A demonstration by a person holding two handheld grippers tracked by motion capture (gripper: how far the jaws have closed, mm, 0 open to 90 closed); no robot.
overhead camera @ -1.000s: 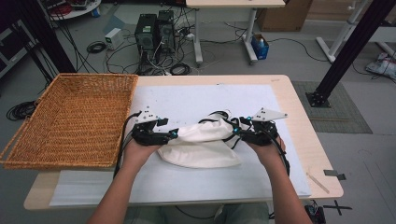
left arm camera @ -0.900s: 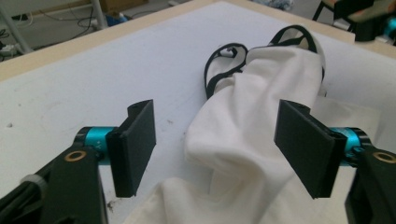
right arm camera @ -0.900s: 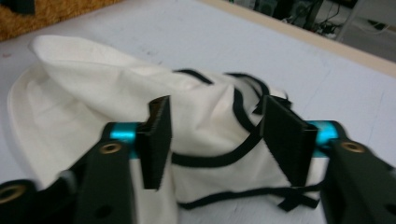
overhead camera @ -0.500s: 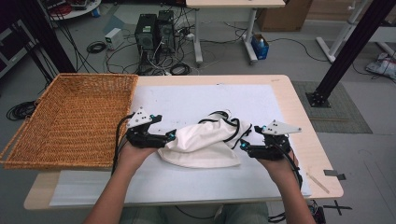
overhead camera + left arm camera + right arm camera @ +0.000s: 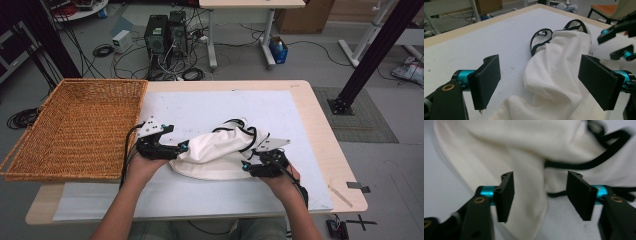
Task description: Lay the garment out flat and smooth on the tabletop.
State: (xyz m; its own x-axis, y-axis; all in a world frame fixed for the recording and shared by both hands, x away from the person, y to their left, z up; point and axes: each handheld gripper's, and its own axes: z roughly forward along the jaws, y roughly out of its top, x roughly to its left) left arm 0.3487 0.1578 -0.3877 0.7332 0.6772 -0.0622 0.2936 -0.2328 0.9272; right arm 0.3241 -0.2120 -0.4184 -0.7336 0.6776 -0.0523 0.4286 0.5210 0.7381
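A white cloth garment [image 5: 220, 152] with black straps [image 5: 235, 122] lies bunched on the white mat. My left gripper [image 5: 182, 146] is at its left end and its jaws have just been opening. They stand wide apart in the left gripper view [image 5: 541, 82], with a fold of the garment [image 5: 556, 65] lying between them untouched. My right gripper [image 5: 245, 166] is at the garment's near right side. Its jaws [image 5: 540, 195] have just been closing but remain open, with a hanging fold of the cloth [image 5: 524, 195] between the pads and a black strap [image 5: 586, 165] behind.
A large wicker basket [image 5: 75, 130] sits at the table's left end, close to my left hand. The white mat [image 5: 210, 105] covers most of the wooden table [image 5: 327, 130]. Computers, cables and desk legs stand on the floor beyond the far edge.
The right gripper swung out to the right, then came back down to the cloth's near right side. The left gripper's jaws opened off the cloth's left end. The cloth bunched up.
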